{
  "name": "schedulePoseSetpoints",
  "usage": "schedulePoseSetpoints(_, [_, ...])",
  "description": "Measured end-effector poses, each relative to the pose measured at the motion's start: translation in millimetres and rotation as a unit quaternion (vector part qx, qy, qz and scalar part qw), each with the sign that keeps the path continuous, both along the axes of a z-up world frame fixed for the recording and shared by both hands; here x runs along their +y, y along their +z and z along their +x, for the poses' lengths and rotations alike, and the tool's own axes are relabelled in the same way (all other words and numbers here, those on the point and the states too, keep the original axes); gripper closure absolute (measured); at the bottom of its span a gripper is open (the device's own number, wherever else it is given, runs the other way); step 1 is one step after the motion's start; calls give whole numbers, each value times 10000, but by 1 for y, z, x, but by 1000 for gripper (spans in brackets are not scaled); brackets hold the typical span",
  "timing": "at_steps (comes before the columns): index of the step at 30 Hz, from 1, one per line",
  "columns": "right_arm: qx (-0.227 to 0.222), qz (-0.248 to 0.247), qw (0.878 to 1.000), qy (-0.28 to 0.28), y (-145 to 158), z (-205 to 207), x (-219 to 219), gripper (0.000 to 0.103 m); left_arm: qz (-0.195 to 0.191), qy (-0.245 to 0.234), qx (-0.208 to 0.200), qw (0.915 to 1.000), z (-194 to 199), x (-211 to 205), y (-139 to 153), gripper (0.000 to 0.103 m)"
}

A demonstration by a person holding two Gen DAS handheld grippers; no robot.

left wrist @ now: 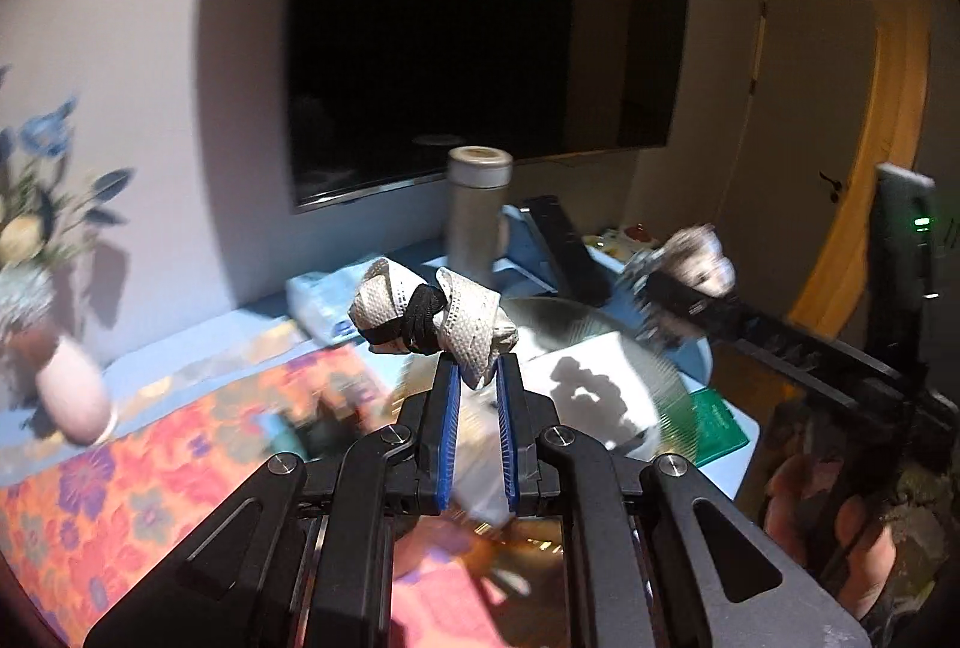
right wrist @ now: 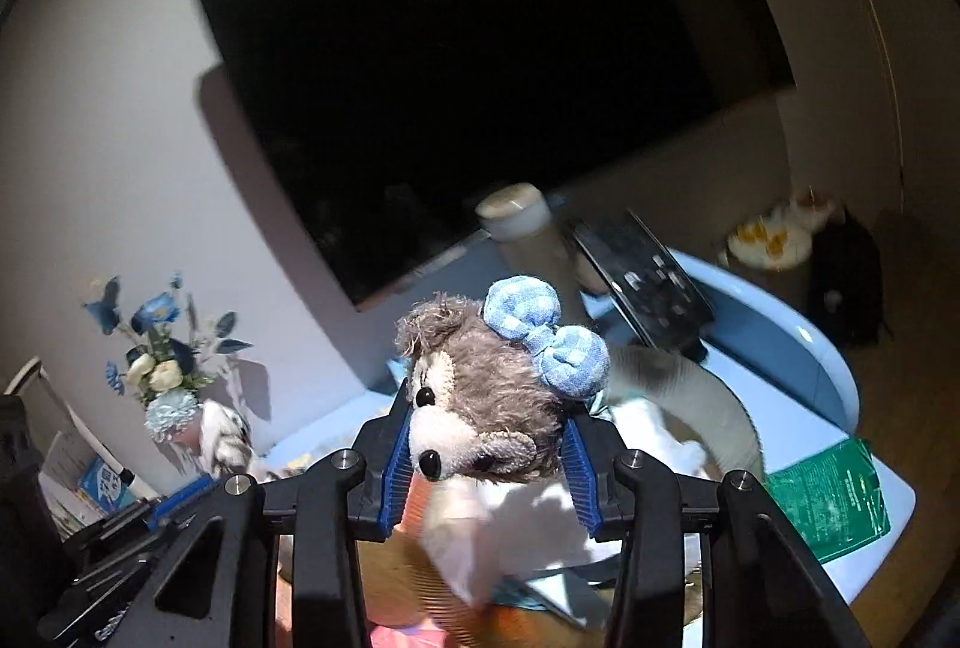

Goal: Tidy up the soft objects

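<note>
Gripping bow point(left wrist: 432, 315), left hand-held gripper point(left wrist: 478, 378) | right hand-held gripper point(right wrist: 489, 444) clamps plush mouse point(right wrist: 480, 402) | flask point(left wrist: 477, 216) ahead

- Hard light comes from behind my tongs, throwing sharp shadows onto the wall point(left wrist: 150, 48).
- The television point(left wrist: 480, 36) ahead reads pure black.
- Beyond my fingertips everything smears; corners curve and go dark.

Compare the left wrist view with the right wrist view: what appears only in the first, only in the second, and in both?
Only the left wrist view shows the left gripper shut on a knotted white cloth, plus a door. Only the right wrist view shows the toy mouse's blue bow and face clearly, clamped in the right gripper. Both show the dark screen, the flowers, the metal flask and the green packet.
</note>
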State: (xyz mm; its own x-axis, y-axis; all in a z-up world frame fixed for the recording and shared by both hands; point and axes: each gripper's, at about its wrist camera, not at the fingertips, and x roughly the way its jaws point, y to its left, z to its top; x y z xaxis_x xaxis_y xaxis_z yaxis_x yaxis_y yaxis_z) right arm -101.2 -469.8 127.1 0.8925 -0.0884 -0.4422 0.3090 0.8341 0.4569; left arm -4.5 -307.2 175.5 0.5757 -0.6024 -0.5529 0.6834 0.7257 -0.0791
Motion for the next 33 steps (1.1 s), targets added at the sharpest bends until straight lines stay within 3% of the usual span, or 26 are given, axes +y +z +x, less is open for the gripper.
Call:
schedulePoseSetpoints(5, [346,332,9988,-25,-26,21,-34,59,147,-239,127,9995,12,-44,-11,94])
schedulePoseSetpoints(7, [583,482,9971,-32,-37,34,-45,53,166,-363,216,9990,21,-57,-18,92])
schedulePoseSetpoints(8, [649,567,9963,1,-41,39,-50,49,185,-344,278,9989,26,-62,-22,87])
schedulePoseSetpoints(9, [713,657,9953,80,-45,44,-53,40,213,-294,399,9985,31,-66,-26,72])
schedulePoseSetpoints(10, [775,784,9937,224,-49,50,-58,38,226,-280,580,9977,38,-70,-32,68])
schedulePoseSetpoints(12, [947,860,9912,331,-54,53,-61,38,212,-316,801,9961,44,-73,-40,67])
schedulePoseSetpoints(18, [1022,1020,9890,325,-61,32,-65,38,379,-319,892,9948,34,-64,-53,66])
schedulePoseSetpoints(23, [1124,810,9894,437,-55,18,-41,37,315,-226,710,9967,13,-38,-42,63])
schedulePoseSetpoints(26, [1195,492,9898,601,-47,11,-13,25,257,42,657,9975,2,-7,-36,60])
schedulePoseSetpoints(28, [1144,332,9897,792,-42,7,9,21,189,289,598,9976,-5,21,-31,52])
schedulePoseSetpoints(30, [1138,198,9881,1015,-39,5,31,21,79,635,522,9966,-10,52,-26,25])
schedulePoseSetpoints(33, [1095,0,9823,1520,-33,4,79,21,56,1393,144,9901,-25,108,-18,23])
